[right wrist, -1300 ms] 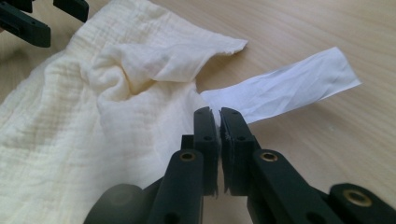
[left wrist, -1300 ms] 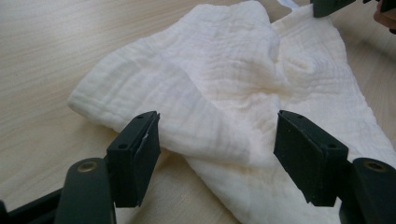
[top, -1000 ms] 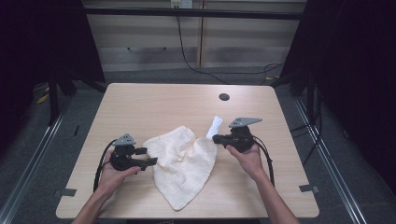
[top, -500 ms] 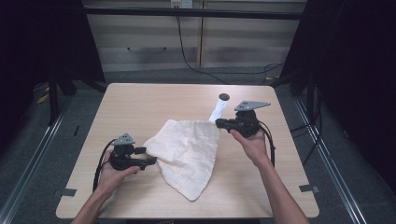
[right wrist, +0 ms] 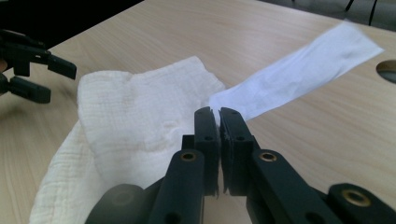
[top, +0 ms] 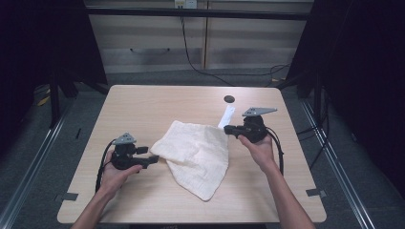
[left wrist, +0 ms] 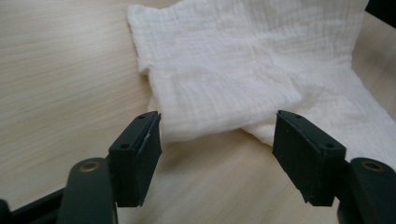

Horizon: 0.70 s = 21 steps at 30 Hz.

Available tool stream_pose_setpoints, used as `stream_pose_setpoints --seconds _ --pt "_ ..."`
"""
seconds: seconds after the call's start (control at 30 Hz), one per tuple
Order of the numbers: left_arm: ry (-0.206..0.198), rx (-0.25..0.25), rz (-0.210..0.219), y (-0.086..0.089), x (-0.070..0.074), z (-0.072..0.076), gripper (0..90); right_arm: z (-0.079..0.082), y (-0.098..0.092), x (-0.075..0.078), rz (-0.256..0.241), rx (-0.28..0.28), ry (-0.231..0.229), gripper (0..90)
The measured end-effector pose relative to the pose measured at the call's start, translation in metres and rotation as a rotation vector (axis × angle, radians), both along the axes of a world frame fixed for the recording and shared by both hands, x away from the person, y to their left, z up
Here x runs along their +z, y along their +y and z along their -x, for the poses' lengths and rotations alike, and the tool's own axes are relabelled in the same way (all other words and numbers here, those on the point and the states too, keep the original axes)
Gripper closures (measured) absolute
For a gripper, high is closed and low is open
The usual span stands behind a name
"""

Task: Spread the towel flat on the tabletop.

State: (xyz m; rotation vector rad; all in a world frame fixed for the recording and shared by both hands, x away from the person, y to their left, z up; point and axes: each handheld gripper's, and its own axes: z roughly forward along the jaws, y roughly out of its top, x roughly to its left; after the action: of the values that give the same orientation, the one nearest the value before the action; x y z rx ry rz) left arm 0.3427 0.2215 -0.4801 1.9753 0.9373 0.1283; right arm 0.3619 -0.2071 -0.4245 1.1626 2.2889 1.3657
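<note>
since 0.5 s ago the right gripper [top: 228, 129] has drawn the crinkled white muslin cloth [top: 197, 155] flatter over the light wood bench [top: 143, 102], fingers clamped on its corner w/ a white label. left gripper [top: 154, 160] fingers apart, just beside the cloth's near edge.

A cream cloth [top: 197, 152] lies spread on the table [top: 143, 105] between the left tool [top: 154, 160] and right tool [top: 226, 129].
</note>
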Motion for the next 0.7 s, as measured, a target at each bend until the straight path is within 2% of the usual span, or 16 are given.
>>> stream_pose_setpoints --seconds 0.03,0.13,0.17,0.27,0.4,0.5,0.53,0.57,0.7 --pt "0.011 0.005 0.005 0.001 0.001 -0.003 33.7 0.000 -0.001 -0.004 -0.005 0.001 0.005 86.7" --pt "-0.010 0.020 0.019 0.000 0.007 -0.012 38.7 0.000 -0.003 -0.013 -0.019 -0.006 0.018 86.7" --pt "-0.004 0.012 0.013 -0.001 0.009 -0.016 40.4 0.000 -0.003 -0.016 -0.021 -0.007 0.024 86.6" --pt "-0.004 -0.005 -0.032 -0.011 0.008 -0.029 44.5 0.002 -0.004 -0.021 -0.030 -0.009 0.028 86.6" --pt "0.036 -0.016 -0.070 -0.018 -0.002 -0.039 52.3 0.003 -0.004 -0.025 -0.037 -0.005 0.024 86.5" --pt "0.045 -0.040 -0.072 -0.021 -0.010 -0.038 65.3 0.005 -0.004 -0.028 -0.039 -0.003 0.032 86.3" --pt "0.045 -0.051 -0.086 -0.023 -0.011 -0.036 75.0 0.005 -0.004 -0.029 -0.039 -0.005 0.033 86.2" --pt "0.051 -0.062 -0.090 -0.024 -0.012 -0.034 80.2 0.005 -0.004 -0.030 -0.039 -0.007 0.033 86.0" --pt "0.058 -0.109 -0.088 -0.027 -0.012 -0.022 86.2 0.006 -0.004 -0.032 -0.036 -0.012 0.029 86.0"
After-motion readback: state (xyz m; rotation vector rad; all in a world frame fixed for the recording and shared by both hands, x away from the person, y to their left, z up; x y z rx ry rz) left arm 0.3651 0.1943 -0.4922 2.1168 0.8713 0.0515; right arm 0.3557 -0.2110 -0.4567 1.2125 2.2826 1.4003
